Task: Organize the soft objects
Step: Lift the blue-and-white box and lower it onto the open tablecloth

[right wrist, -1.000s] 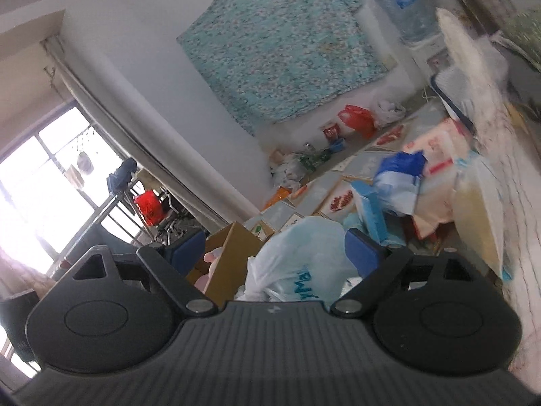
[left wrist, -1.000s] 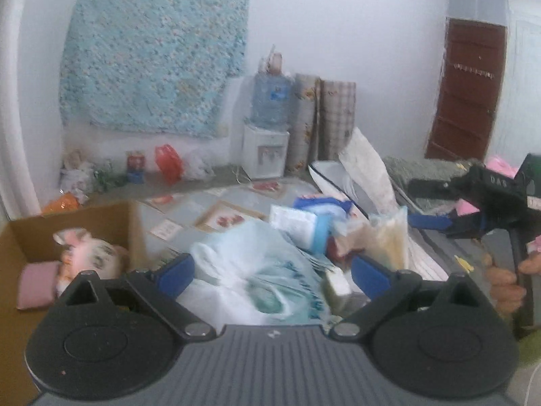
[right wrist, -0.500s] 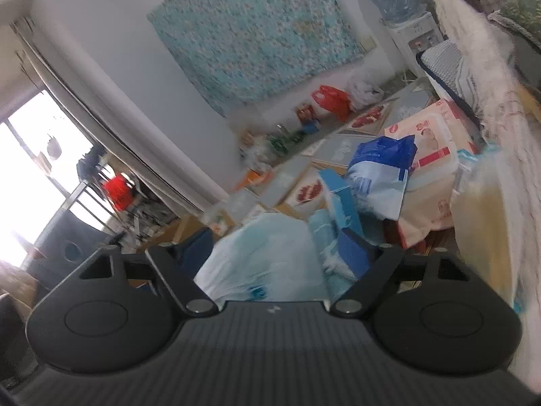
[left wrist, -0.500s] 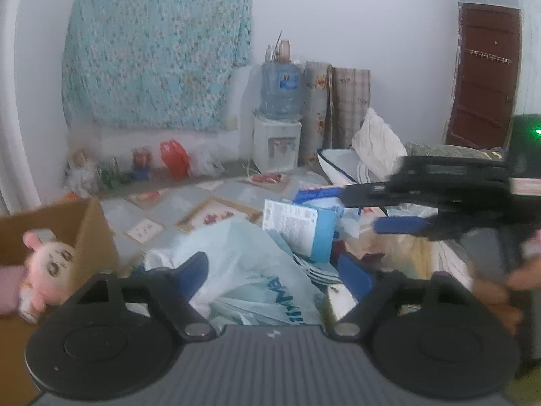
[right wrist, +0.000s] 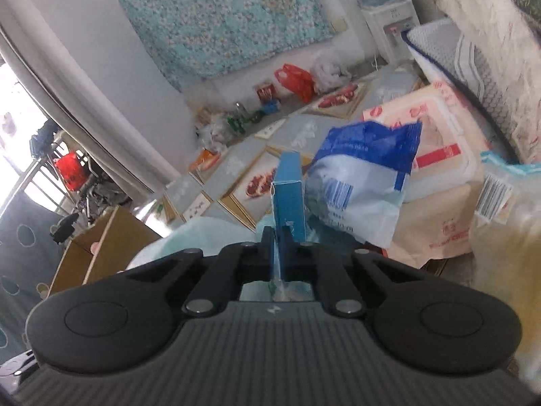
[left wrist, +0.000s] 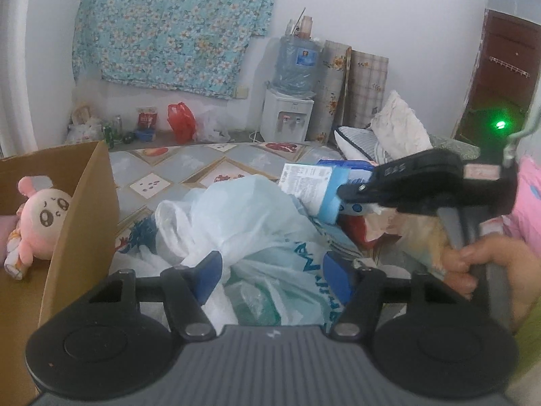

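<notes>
The picking step is in hand. The right gripper (right wrist: pixel 277 237) is clamped on the blue pack (right wrist: pixel 289 196) in the pile beside the cardboard box (left wrist: pixel 81 223). The left gripper (left wrist: pixel 272 277) is closing around the plastic bag (left wrist: pixel 243 223) (not pressing yet). Next, I think: lift and carry to the box.

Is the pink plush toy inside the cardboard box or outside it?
Inside. The pink plush toy lies behind the cardboard box wall, which hides part of it.
</notes>
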The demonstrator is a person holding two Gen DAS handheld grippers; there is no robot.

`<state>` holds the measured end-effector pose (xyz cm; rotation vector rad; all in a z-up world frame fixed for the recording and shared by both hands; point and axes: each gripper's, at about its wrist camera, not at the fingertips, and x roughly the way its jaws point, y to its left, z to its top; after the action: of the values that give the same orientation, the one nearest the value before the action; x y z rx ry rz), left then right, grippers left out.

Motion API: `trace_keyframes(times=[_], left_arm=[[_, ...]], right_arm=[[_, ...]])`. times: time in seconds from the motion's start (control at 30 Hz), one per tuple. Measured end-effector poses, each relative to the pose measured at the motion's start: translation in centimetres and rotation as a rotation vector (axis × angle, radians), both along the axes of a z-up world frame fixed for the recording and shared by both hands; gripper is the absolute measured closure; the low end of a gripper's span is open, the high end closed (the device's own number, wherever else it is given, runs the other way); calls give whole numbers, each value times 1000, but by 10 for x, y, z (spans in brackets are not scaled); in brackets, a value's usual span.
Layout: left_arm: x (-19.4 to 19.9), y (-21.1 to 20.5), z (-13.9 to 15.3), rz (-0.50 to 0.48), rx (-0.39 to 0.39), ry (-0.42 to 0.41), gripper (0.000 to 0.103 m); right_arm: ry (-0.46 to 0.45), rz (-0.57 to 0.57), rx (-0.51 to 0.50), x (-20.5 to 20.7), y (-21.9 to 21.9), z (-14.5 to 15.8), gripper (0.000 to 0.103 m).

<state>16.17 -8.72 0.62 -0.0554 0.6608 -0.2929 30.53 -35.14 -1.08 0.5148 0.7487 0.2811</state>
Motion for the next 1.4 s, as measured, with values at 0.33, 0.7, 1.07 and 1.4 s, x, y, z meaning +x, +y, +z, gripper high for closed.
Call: trace_keyframes(times=[0.33,0.7,1.07,1.4], left_arm=[[-28,6,-8,-65,-14,24,35],[-86,14,-20,-190,6,18,29],[-107,16,-27,-147,29,13,10],[-117,26,-41,-153,39,38,8]], right_arm=[[-123,21,19,-65,-21,51,102],[-215,101,-13,-185,-22,89,96],[-64,26,-213,-68,-10,38,29],[-95,26,-187,-74,-18,31,84]])
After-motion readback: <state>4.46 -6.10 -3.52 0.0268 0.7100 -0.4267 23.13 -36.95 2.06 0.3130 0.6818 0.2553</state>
